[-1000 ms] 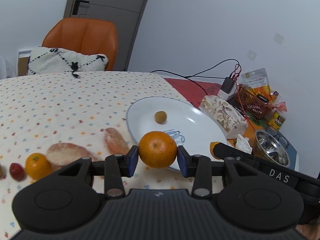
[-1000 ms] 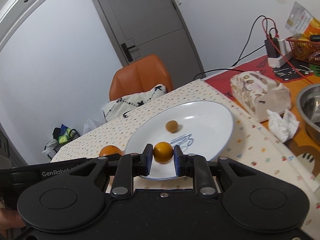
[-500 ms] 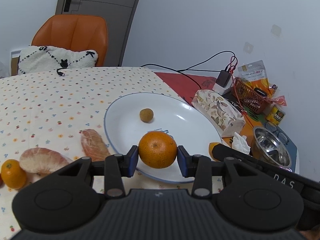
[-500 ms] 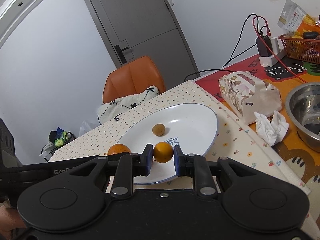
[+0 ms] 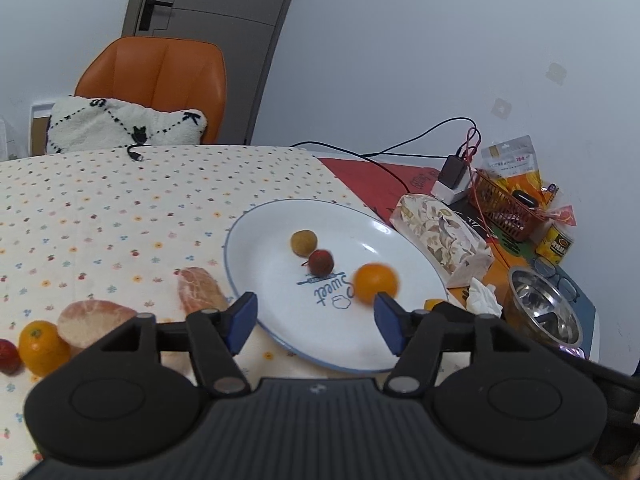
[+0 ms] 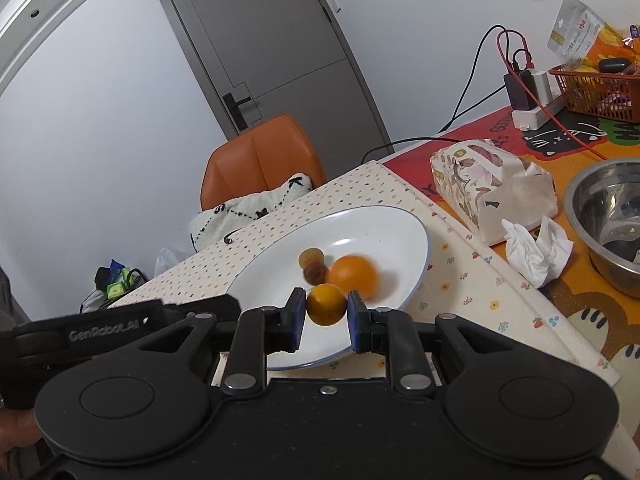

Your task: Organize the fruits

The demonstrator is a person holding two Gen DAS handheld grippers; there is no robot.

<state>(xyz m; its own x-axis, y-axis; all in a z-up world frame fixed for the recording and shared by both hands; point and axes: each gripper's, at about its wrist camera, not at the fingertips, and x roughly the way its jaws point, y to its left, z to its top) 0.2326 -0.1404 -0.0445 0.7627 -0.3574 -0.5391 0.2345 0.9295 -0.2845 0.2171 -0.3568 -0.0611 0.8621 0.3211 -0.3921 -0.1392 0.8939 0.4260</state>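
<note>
A white plate (image 5: 280, 300) (image 6: 400, 224) lies on the dotted tablecloth. On it rest a brown longan (image 5: 303, 242) (image 6: 311, 257), a red lychee (image 5: 321, 262) (image 6: 315, 273) and a blurred large orange (image 5: 375, 282) (image 6: 353, 274). My left gripper (image 5: 316, 322) stands open over the plate's near rim, nothing between its blue pads. My right gripper (image 6: 326, 317) is shut on a small orange (image 6: 326, 304) above the plate's near edge. Left of the plate lie two pomelo pieces (image 5: 200, 290) (image 5: 94, 320), another small orange (image 5: 42, 346) and a strawberry (image 5: 8, 356).
A tissue pack (image 5: 440, 236) (image 6: 492, 192), a crumpled tissue (image 6: 536, 250) and a steel bowl (image 5: 544, 314) (image 6: 608, 216) sit right of the plate. A red basket (image 6: 596, 88), charger and cables stand at the back. An orange chair (image 5: 156, 80) with a pillow is at the table's far side.
My left gripper opened and let go of the large orange, which now lies on the plate. A red lychee now shows on the plate. My right gripper still holds the small orange.
</note>
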